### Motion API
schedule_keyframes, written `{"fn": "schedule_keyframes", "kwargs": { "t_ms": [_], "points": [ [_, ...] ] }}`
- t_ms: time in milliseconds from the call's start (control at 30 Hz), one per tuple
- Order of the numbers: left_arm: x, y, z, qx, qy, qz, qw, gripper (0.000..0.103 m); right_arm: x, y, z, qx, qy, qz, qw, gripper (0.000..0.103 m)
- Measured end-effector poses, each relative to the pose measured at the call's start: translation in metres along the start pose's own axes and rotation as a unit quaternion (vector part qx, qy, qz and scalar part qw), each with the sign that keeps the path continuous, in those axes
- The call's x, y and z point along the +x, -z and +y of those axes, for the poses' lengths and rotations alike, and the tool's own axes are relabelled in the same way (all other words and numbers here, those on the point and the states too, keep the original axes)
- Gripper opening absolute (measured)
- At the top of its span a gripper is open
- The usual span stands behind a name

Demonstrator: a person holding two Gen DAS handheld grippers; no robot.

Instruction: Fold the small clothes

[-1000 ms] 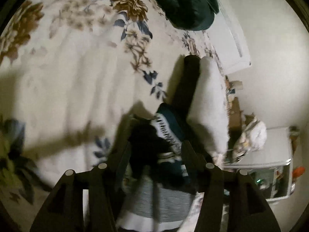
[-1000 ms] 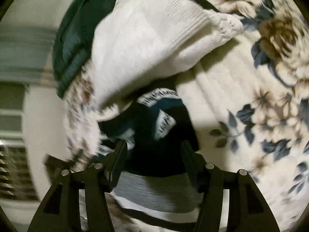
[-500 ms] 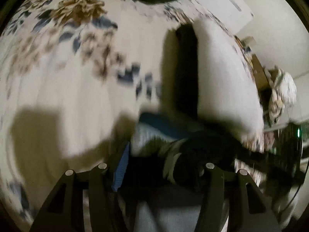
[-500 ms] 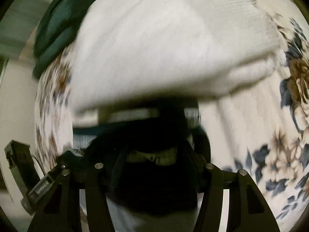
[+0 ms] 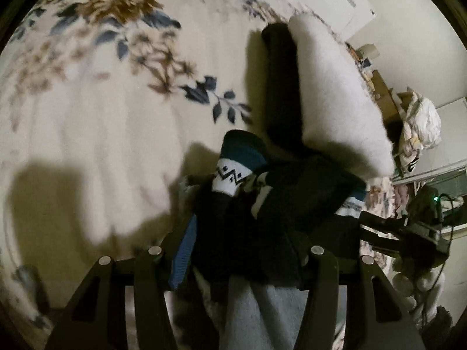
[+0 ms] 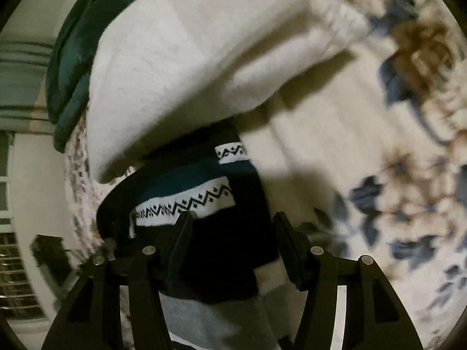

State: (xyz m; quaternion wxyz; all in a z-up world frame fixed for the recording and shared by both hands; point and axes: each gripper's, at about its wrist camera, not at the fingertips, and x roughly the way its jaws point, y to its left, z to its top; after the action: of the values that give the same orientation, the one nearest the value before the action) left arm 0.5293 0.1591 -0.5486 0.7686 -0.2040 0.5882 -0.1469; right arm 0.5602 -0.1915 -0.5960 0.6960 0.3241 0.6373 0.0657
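Both views are dim, and the dark cloth swallows most detail. The left gripper points down at a floral bedspread, its jaws about half apart with a dark sock filling the space between them. The sock's teal band and white zigzag stripe lie just ahead of the fingertips, but the black fabric merges with the black fingers, so I cannot tell whether the pads press on it. A blue pad face shows on the left finger; the other finger's inner face is hidden behind the cloth.

The right gripper also stands about half open over the same sock, whose patterned stripe passes under its left fingertip. The right finger appears to stand clear of the fabric edge, though shadow makes this uncertain.

Grey cloth lies beneath each gripper near the camera, cut off by the lower frame edge. Ahead of the sock a white folded garment rests on a black one, which is mostly covered. Farther ahead, a dark green item is cropped by the frame. The room beyond the bed is too blurred to read.
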Motion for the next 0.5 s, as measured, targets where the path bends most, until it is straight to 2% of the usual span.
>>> {"fn": "schedule_keyframes", "kwargs": {
  "t_ms": [67,133,200,267,367,433,500],
  "points": [
    [0.007,-0.009,-0.004,0.005,-0.012,-0.010,0.9999,0.051,0.009,-0.006,0.005,-0.004,-0.004,-0.001,1.000,0.060],
    [0.013,-0.020,0.000,-0.005,-0.033,-0.020,0.9993,0.051,0.012,-0.010,0.014,-0.024,0.026,-0.012,0.999,0.059],
    [0.008,-0.026,0.007,-0.025,-0.029,-0.023,0.9990,0.051,0.013,-0.014,0.021,-0.038,0.067,-0.021,0.997,0.059],
    [-0.009,-0.023,0.009,-0.032,-0.009,-0.033,0.9989,0.051,0.008,-0.014,0.023,-0.037,0.055,-0.014,0.998,0.059],
    [-0.042,0.005,0.012,-0.037,0.016,-0.040,0.9984,0.051,-0.008,-0.004,0.019,-0.038,0.032,0.006,0.999,0.060],
    [-0.062,0.037,0.020,-0.059,0.035,-0.034,0.9970,0.051,-0.020,0.007,0.014,-0.041,0.023,0.017,0.999,0.070],
    [-0.076,0.071,0.028,-0.092,0.056,-0.025,0.9939,0.052,-0.031,0.018,0.008,-0.043,0.018,0.031,0.998,0.074]
  ]
}}
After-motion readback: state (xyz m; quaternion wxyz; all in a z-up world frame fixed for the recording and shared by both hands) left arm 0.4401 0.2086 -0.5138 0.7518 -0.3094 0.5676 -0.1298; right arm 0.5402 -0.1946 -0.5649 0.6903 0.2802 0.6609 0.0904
